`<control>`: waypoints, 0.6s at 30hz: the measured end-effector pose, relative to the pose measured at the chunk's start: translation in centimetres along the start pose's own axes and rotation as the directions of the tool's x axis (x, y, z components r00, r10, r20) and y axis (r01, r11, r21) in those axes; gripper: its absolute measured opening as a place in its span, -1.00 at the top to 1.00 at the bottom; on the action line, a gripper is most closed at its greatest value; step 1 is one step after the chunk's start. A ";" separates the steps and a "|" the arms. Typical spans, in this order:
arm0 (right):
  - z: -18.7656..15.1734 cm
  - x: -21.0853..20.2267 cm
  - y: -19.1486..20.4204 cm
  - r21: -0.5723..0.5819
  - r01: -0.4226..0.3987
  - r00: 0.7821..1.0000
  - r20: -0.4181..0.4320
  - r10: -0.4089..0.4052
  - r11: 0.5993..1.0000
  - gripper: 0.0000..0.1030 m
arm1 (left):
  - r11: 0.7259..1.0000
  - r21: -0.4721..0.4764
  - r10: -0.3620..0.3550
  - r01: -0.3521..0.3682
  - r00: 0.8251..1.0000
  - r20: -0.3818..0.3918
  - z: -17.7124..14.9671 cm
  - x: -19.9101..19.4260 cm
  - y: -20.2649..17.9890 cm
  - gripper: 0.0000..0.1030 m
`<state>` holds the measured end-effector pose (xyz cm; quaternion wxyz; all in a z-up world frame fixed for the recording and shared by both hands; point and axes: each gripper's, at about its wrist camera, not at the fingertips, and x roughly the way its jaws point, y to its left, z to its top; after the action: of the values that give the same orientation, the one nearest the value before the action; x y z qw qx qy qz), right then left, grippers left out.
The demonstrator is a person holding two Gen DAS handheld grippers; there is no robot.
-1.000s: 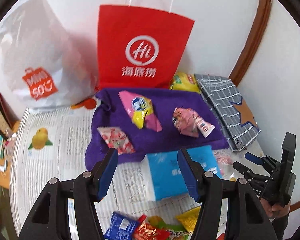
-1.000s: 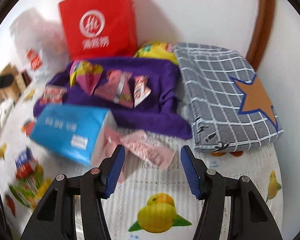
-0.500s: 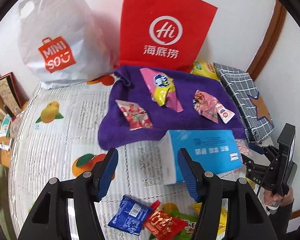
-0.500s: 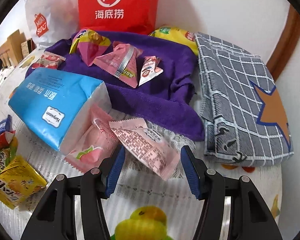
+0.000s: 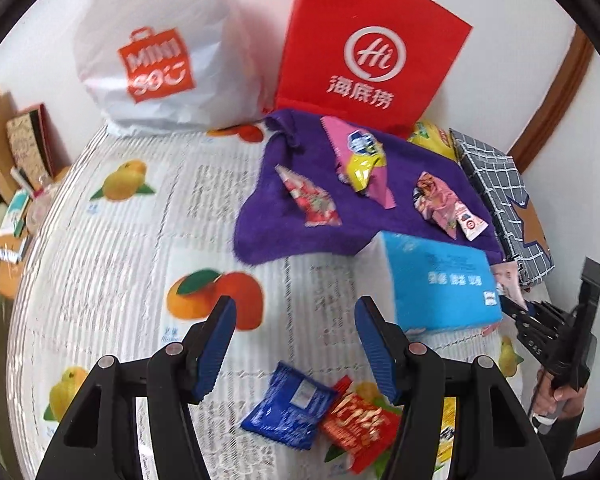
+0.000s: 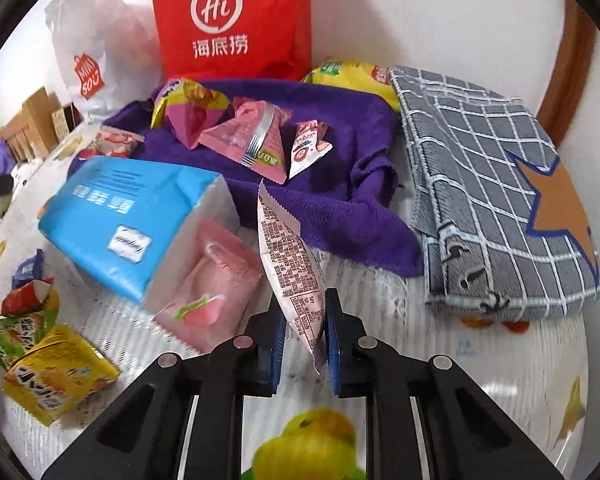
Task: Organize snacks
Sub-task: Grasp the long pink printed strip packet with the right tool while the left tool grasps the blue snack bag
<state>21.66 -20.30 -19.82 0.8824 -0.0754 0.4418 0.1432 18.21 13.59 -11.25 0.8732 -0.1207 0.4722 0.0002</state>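
The right hand-held gripper (image 6: 303, 322) pinches the pink packet (image 6: 290, 268), long axis pointing ahead toward the purple towel (image 6: 332, 200); the left hand-held gripper (image 5: 294, 330) gapes wide.

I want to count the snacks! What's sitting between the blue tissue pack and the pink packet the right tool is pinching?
Another pink snack packet, with a peach picture, lies between the blue tissue pack and the pinched pink packet. The right wrist view shows it.

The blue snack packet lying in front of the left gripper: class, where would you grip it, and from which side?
Grip the blue snack packet across its narrower width, coming down from above. It lies flat on the fruit-print tablecloth, so its side edges are exposed. Keep the fingers off the red packet touching its right end. The left gripper is already open.
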 end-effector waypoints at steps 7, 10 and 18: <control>-2.2 -2.6 0.7 0.066 0.004 1.000 0.013 -0.005 0.998 0.65 | 1.000 0.017 -0.011 0.012 0.999 -0.053 -2.6 1.2 1.2 -0.15; -3.0 -3.3 0.9 0.083 0.004 1.000 0.020 -0.005 0.997 0.65 | 0.999 0.040 -0.025 0.029 0.996 -0.087 -3.8 2.1 0.9 -0.15; -4.6 -4.7 1.1 0.100 0.026 0.999 0.023 -0.029 0.995 0.65 | 0.989 0.126 -0.065 0.080 0.991 -0.121 -6.7 3.2 -0.2 -0.12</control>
<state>15.16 -21.37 -18.80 0.8923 -0.0355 0.4364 0.1098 14.45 11.62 -17.39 0.8495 -0.0802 0.5167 -0.0696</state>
